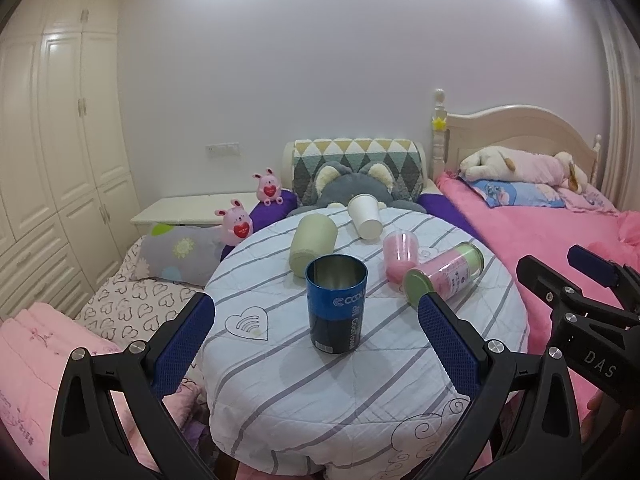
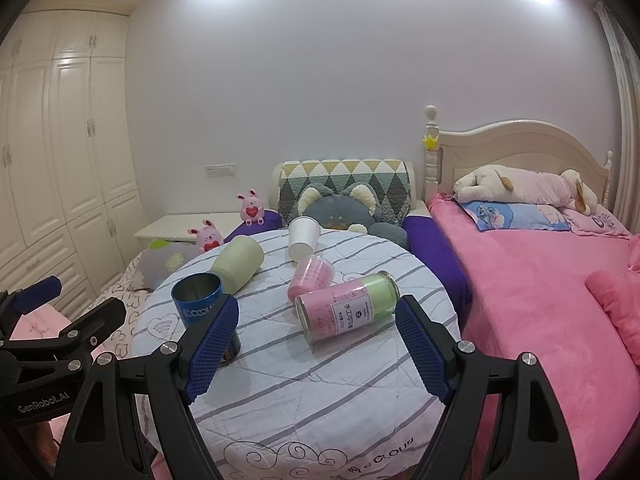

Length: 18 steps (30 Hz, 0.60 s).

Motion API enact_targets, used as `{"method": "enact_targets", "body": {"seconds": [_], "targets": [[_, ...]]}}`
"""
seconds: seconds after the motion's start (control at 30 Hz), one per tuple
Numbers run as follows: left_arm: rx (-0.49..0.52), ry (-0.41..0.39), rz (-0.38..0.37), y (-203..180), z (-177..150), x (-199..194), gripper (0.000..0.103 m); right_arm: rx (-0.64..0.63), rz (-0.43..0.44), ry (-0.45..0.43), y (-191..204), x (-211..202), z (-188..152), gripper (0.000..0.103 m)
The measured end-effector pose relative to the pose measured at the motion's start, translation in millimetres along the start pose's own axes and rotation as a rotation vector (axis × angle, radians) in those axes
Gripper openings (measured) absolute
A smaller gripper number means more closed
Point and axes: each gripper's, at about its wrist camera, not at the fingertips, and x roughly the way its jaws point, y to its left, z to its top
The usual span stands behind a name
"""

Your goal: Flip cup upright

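Both tools, left (image 1: pixel 316 334) and right (image 2: pixel 316 346), gape wide; cylindrical blue metal cup (image 1: pixel 336 304) stands upright.

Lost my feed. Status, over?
Both tongs, left and right, open, empty. Blue cup upright. Pink-green jar, three other cups lying down. Nothing blocking.

Left gripper (image 1: pixel 316 320): black plastic frame with triangular cut-outs, silver round-head screws at the joints, fingers (image 1: pixel 182 344) faced with dark blue diamond-textured pads. White lettering "GenRobot.AI" on its body in the right wrist view. Right gripper (image 2: pixel 316 344): identical build, blue textured pads (image 2: pixel 424 354), silver screws, white "DAS" marking.
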Motion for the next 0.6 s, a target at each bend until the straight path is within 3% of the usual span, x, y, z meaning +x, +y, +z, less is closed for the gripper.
{"method": "enact_targets", "body": {"seconds": [0.6], "targets": [[0.003, 0.003, 0.007, -2.1, 0.0, 4.4, 0.103, 0.0, 0.001, 0.016, 0.0, 2.9, -3.1, 0.082]]}}
